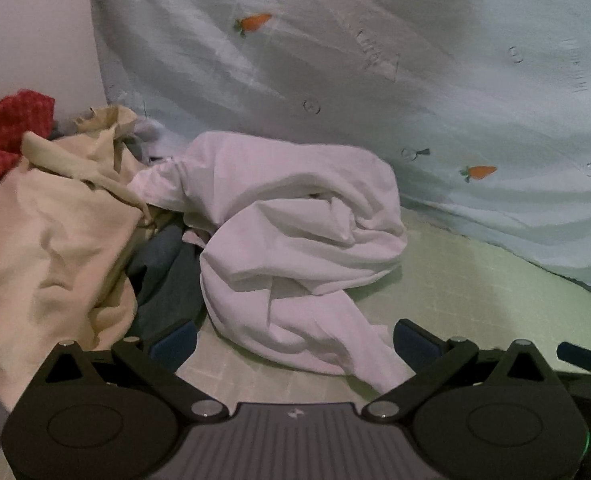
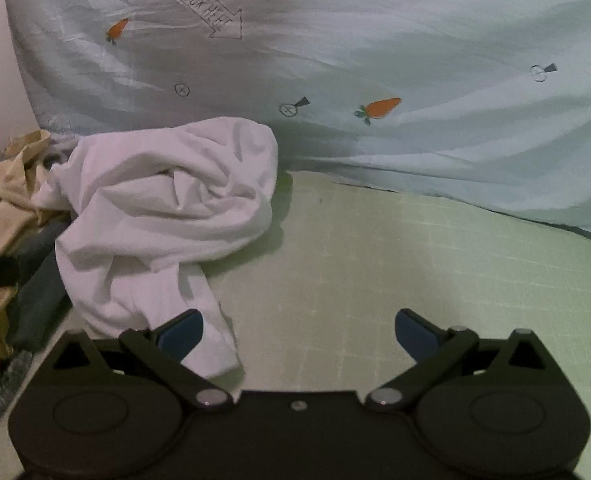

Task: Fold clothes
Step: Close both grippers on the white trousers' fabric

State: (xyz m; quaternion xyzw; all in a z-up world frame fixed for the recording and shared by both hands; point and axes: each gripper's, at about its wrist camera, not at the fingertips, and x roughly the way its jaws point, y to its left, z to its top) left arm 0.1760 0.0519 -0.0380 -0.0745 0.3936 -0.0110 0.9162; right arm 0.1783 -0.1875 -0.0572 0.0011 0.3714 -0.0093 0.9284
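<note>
A crumpled white garment (image 1: 295, 240) lies in a heap on the pale green grid mat (image 1: 475, 280). My left gripper (image 1: 293, 342) is open, its blue pads on either side of the garment's near trailing end, just above the mat. In the right wrist view the same white garment (image 2: 163, 216) sits left of centre. My right gripper (image 2: 299, 334) is open and empty over the mat (image 2: 375, 280); its left pad is in front of the garment's hanging end.
A pile of other clothes lies to the left: a beige garment (image 1: 47, 240), a red knit piece (image 1: 3, 136) and dark grey cloth (image 1: 163, 280). A light blue quilt with carrot prints (image 1: 375, 60) rises behind the mat, also in the right wrist view (image 2: 375, 60).
</note>
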